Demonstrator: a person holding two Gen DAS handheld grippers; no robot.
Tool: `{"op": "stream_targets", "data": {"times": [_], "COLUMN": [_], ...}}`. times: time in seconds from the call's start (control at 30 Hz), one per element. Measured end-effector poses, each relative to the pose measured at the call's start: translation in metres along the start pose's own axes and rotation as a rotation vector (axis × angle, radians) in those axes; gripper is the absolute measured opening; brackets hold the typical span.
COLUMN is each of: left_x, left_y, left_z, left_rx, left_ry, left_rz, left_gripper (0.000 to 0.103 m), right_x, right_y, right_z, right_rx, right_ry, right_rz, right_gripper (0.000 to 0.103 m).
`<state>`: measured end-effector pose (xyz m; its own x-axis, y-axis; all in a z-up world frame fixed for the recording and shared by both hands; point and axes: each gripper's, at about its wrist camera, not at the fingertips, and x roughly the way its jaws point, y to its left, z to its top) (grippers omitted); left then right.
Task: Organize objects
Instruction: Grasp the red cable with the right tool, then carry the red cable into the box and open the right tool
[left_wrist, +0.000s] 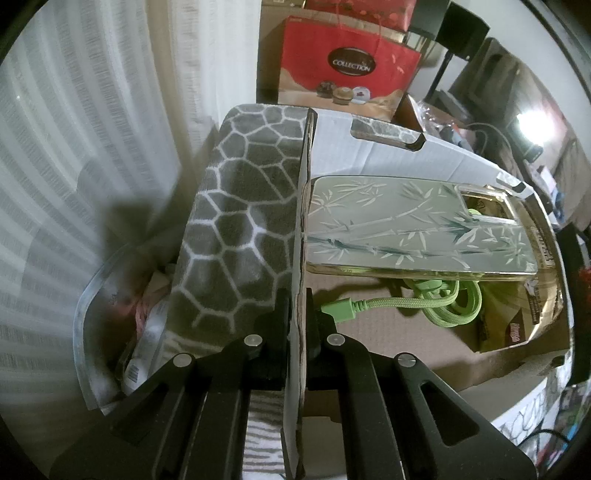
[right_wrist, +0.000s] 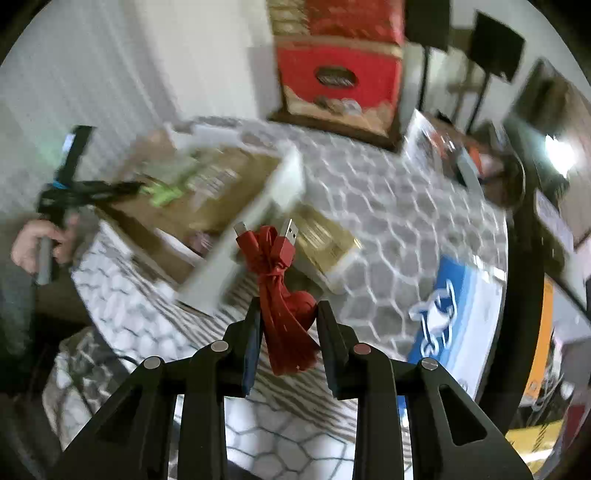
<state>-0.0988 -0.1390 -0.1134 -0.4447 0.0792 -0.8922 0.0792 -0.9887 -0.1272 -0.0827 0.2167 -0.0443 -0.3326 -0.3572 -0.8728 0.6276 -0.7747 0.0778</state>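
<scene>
The surface (right_wrist: 388, 206) wore a grey cover with a white honeycomb pattern, a red gift bag (left_wrist: 347, 66) stood at its far edge, and pale curtains hung to the left. On it sat an open cardboard box (left_wrist: 388, 325), already holding a bamboo-printed phone case (left_wrist: 417, 229) and a coiled green cable (left_wrist: 443, 299).

My left gripper (left_wrist: 297, 321) was pinched narrow on the box's near wall, one finger outside and one inside, steadying it. The wall was thin corrugated card, light but easy to crease, so I judged a firm hold low on the flap better than a hard squeeze.

My right gripper (right_wrist: 288, 314) held a bundled red cable (right_wrist: 284, 295) between fairly narrow jaws, above the surface and just short of the box, with its plugs pointing upward. The view was smeared, so the exact contact was hard to read. The bundle looked light, soft and floppy, tied at its waist; gripping at that tie seemed wisest, since the loose loops below could slip or snag on the box rim. Beyond lay a gold packet (right_wrist: 325, 243) and a blue-and-white package (right_wrist: 461, 314).
</scene>
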Motion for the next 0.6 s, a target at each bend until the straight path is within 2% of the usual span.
{"op": "stream_targets", "data": {"times": [0.13,0.27,0.6], "left_x": [-0.001,-0.001,0.0], "left_y": [0.0,0.002,0.017], "left_z": [0.0,0.0,0.003], "left_rx": [-0.005,-0.019,-0.086], "left_ry": [-0.001,0.005,0.027], "left_rz": [-0.005,-0.026,-0.12], "left_gripper": [0.005,0.005,0.009], "right_x": [-0.003,0.02,0.087], "right_y": [0.046,0.089,0.148], "right_z": [0.029,0.052,0.085], "right_rx": [-0.11,-0.207,-0.323], "right_ry": [-0.018,0.0,0.099], "right_rz": [0.046,0.073,0.151], "right_gripper": [0.029,0.029,0.029]}}
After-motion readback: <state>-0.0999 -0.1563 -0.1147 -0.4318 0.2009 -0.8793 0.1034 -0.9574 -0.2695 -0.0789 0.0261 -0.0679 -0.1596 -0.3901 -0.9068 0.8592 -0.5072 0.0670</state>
